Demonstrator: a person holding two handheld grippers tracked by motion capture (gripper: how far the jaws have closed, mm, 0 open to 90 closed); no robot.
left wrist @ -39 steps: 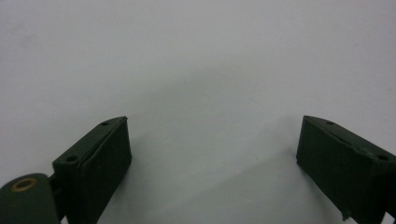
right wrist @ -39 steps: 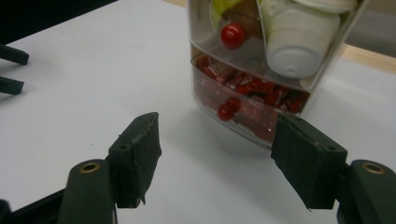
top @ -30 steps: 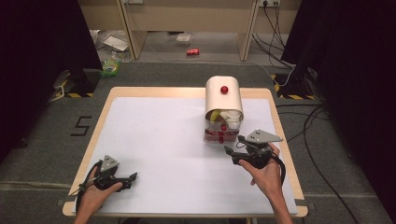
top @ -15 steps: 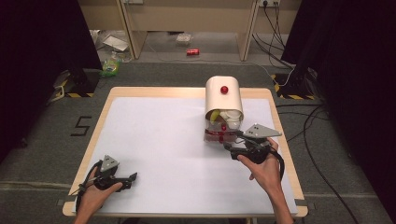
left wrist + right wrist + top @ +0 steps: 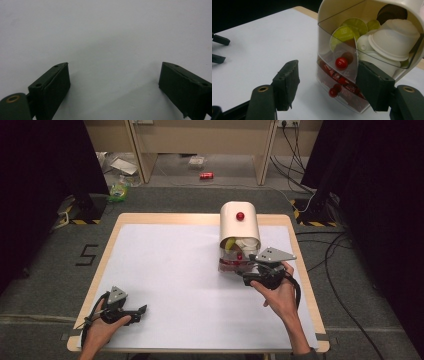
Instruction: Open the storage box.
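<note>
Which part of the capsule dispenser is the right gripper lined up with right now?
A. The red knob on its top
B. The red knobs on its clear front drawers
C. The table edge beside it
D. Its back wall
B: in the right gripper view the right gripper has its open jaws either side of the red knobs on the clear front of the capsule dispenser, not yet touching.
</note>
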